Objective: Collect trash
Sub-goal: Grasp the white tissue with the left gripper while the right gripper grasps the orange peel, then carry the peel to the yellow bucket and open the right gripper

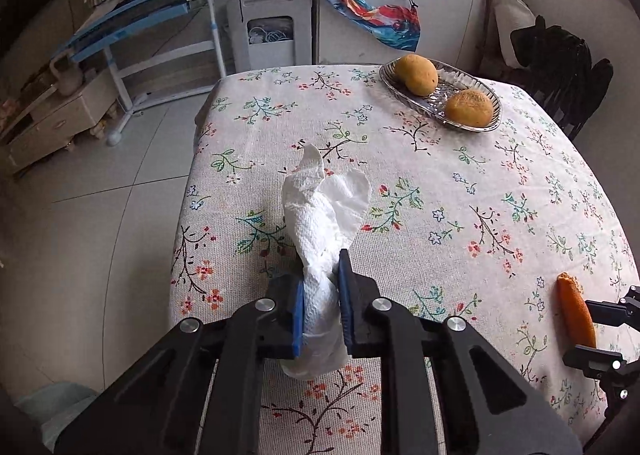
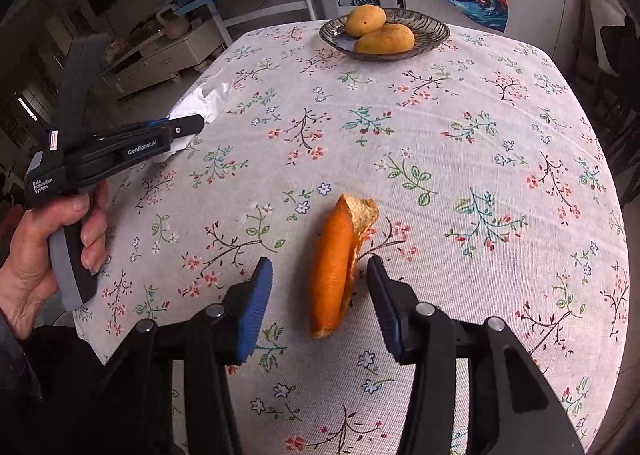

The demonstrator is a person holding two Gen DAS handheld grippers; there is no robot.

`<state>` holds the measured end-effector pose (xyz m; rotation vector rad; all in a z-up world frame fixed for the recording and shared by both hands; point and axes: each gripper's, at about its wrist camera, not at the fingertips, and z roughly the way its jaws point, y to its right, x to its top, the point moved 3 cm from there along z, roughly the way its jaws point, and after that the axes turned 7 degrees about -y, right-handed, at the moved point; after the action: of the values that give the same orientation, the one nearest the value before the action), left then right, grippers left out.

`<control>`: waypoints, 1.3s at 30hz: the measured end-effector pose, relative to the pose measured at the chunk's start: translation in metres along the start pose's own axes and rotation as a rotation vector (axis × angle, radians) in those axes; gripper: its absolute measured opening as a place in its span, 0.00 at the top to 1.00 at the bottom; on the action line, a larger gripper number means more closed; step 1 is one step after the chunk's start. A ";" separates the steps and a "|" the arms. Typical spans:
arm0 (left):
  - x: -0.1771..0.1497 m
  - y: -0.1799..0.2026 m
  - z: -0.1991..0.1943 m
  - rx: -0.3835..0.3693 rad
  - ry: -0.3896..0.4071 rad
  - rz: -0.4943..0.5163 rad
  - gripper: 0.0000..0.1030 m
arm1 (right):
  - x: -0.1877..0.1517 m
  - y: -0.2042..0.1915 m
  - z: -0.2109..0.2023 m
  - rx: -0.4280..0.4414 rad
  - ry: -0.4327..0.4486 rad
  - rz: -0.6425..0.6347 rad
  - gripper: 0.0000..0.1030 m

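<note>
Crumpled white paper towel sits pinched between the blue pads of the left hand-held gripper, its loose end fanning out over the floral cloth of the bench. On the other side, the right hand-held gripper stands parted around an orange peel lying on the cloth, pads clear of it on both sides. Farther back, a glass dish holds two mangoes (both whole). A bare hand grips the left tool's handle.
</note>
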<state>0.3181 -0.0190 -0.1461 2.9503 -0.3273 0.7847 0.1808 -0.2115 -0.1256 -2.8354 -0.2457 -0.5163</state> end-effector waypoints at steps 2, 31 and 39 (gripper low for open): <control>-0.002 0.005 -0.009 -0.010 0.010 0.006 0.87 | 0.000 -0.002 0.000 -0.024 -0.001 -0.017 0.59; -0.085 0.057 -0.140 0.036 0.184 0.036 0.87 | -0.020 0.010 -0.061 0.204 0.238 0.118 0.82; -0.102 0.056 -0.151 0.026 0.198 0.018 0.87 | -0.032 0.005 -0.061 0.218 0.242 0.121 0.82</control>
<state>0.1464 -0.0356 -0.0646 2.8648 -0.3317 1.0800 0.1325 -0.2363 -0.0832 -2.5293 -0.0786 -0.7494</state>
